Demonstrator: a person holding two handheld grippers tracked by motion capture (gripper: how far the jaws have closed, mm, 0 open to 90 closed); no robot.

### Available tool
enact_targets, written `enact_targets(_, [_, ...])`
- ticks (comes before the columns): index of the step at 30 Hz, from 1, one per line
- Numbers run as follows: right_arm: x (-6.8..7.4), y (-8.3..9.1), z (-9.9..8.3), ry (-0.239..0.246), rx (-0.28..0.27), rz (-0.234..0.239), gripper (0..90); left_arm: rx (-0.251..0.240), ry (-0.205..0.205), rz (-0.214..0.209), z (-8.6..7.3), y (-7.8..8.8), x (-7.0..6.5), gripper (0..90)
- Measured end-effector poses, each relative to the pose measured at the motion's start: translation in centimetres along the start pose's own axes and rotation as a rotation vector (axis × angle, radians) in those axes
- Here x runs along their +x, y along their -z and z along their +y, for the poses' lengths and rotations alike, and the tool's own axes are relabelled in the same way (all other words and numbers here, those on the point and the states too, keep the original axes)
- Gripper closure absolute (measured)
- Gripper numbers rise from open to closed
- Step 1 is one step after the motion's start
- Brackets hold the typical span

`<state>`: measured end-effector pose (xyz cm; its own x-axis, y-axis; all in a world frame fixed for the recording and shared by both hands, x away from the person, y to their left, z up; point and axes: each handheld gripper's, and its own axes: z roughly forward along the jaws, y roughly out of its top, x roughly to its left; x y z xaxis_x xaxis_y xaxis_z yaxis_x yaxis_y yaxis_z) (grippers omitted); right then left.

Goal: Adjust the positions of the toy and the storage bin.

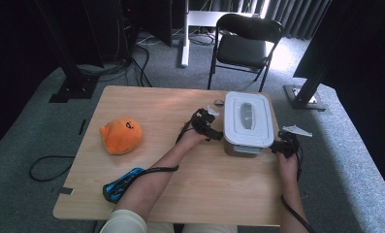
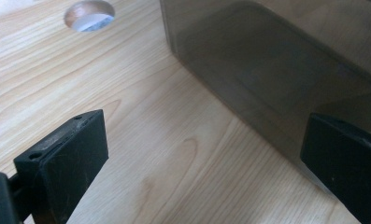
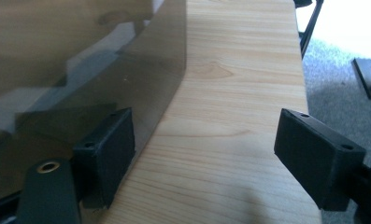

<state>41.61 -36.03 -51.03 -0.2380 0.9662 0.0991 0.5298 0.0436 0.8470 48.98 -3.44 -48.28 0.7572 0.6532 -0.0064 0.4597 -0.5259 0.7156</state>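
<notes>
Flanking box (image 1: 248, 124) at table's (image 1: 146, 104) far right: left gripper (image 1: 210, 127), right gripper (image 1: 279, 145), both spread wide, nothing clamped. Box lidded, smoky-walled; contents not discernible. Long axis run away from person. Plush (image 1: 121, 136) left well apart.

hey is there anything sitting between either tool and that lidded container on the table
Nothing visible. The left tool and the right tool flank the container, each with one jaw by its smoky wall and bare table between open jaws.

left gripper (image 1: 210, 127): black, grey plate | right gripper (image 1: 281, 145): black, trailing cable | fingers (image 3: 106, 151): black blocks, screw holes | sleeve (image 1: 124, 222): cream
</notes>
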Motion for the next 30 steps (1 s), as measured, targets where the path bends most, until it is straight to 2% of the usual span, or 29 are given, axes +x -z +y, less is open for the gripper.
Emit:
enact_targets(3, [0.4, 0.0, 0.0, 0.016, -0.004, 0.006, 21.2, 0.006, -0.008, 0.007, -0.1, 0.3, 0.1, 1.6])
enact_targets(14, [2.0, -0.7, 0.0, 0.006, -0.014, 0.056, 23.4, 0.019, -0.017, 0.036, -1.3, 2.0, 0.7, 1.6])
enact_targets(16, [2.6, -0.9, 0.1, 0.020, -0.012, 0.065, 23.7, 0.021, -0.005, 0.028, -1.8, 2.5, 1.0, 1.6])
enact_targets(30, [6.1, -1.1, 0.9, 0.058, -0.022, 0.133, 24.7, 0.035, -0.014, 0.073, -4.3, 5.4, 2.1, 1.7])
